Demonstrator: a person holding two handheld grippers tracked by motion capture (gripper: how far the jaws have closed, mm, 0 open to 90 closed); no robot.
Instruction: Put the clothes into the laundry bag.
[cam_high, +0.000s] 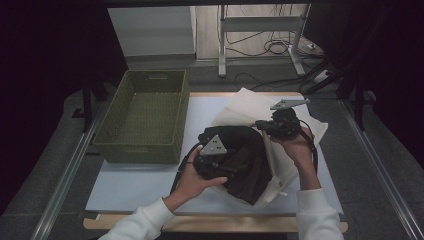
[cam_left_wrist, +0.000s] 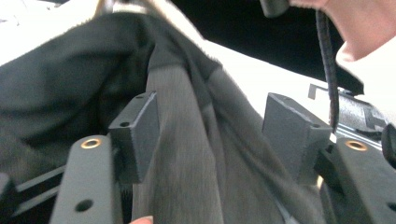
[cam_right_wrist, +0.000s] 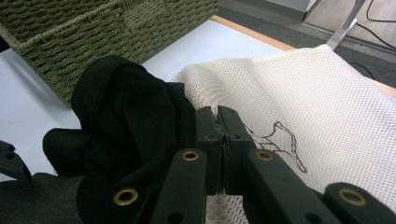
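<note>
A white mesh bag (cam_high: 245, 107) lies on the table with a black garment (cam_high: 245, 170) bulging out of its open mouth. My left gripper (cam_high: 239, 161) reaches into that pile from the left. In the left gripper view its jaws stand apart with a fold of dark grey cloth (cam_left_wrist: 196, 154) loose between them, and the left gripper (cam_left_wrist: 215, 126) is open. My right gripper (cam_high: 263, 125) is at the bag's upper rim. The right gripper view shows the right gripper (cam_right_wrist: 218, 116) shut on the edge of the mesh bag (cam_right_wrist: 303, 107), beside the black garment (cam_right_wrist: 126, 121).
A green woven basket (cam_high: 145, 145) stands at the table's left, close to the clothes; it is also in the right gripper view as the basket (cam_right_wrist: 93, 28). A white mat (cam_high: 135, 185) covers the table. Beyond the far edge are table legs and cables on the floor.
</note>
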